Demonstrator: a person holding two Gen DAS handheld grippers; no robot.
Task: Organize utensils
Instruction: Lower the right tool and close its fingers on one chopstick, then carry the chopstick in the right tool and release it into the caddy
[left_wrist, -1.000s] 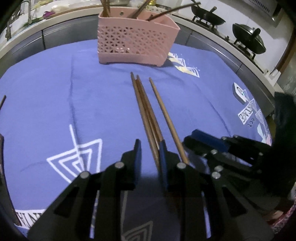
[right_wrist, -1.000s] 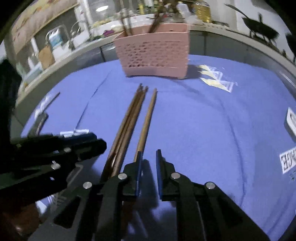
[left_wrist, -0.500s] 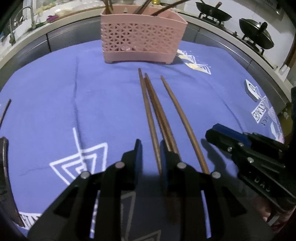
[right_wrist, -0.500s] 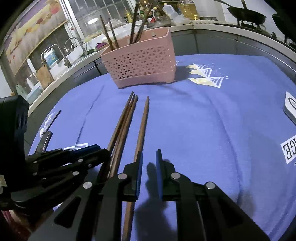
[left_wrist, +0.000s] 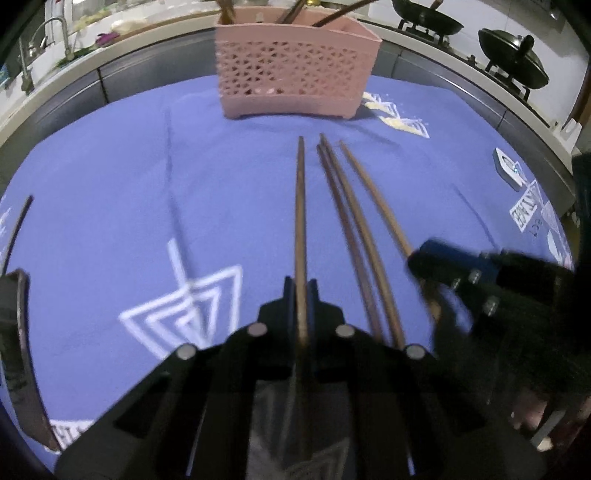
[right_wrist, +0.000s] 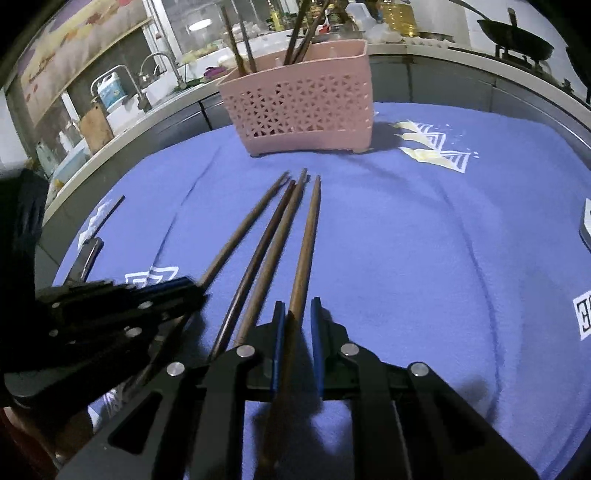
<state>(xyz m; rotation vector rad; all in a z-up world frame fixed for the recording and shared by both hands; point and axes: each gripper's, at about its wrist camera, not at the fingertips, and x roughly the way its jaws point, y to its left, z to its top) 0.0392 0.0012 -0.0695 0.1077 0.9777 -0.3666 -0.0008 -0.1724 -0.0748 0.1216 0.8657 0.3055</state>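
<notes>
1. Kitchen counters are seen curving along the top of both views, with a purple-blue printed cloth (left_wrist: 229, 192) spread over the table in the foreground.
2. One pink perforated utensil basket (left_wrist: 295, 70) is placed on the cloth at upper centre of the left wrist view; several dark sticks are seen standing in it, too crowded for a count.
3. Four brown chopsticks are counted on the cloth below the basket, their tips pointed toward it.
4. One chopstick (left_wrist: 301, 221), the leftmost, is set apart from the other three and is clamped between the pads of the left gripper (left_wrist: 301, 291) at lower centre; the jaws have just been closing onto it.
5. Two chopsticks (left_wrist: 354, 236) are laid touching side by side in the middle.
6. The rightmost chopstick (right_wrist: 306, 243) is seen running between the blue pads of the right gripper (right_wrist: 297, 314) at lower centre of the right wrist view; the jaws have just been closing, with a gap visible on the right side.
7. Two black woks (left_wrist: 513, 59) are seen on a stove at upper right.
</notes>
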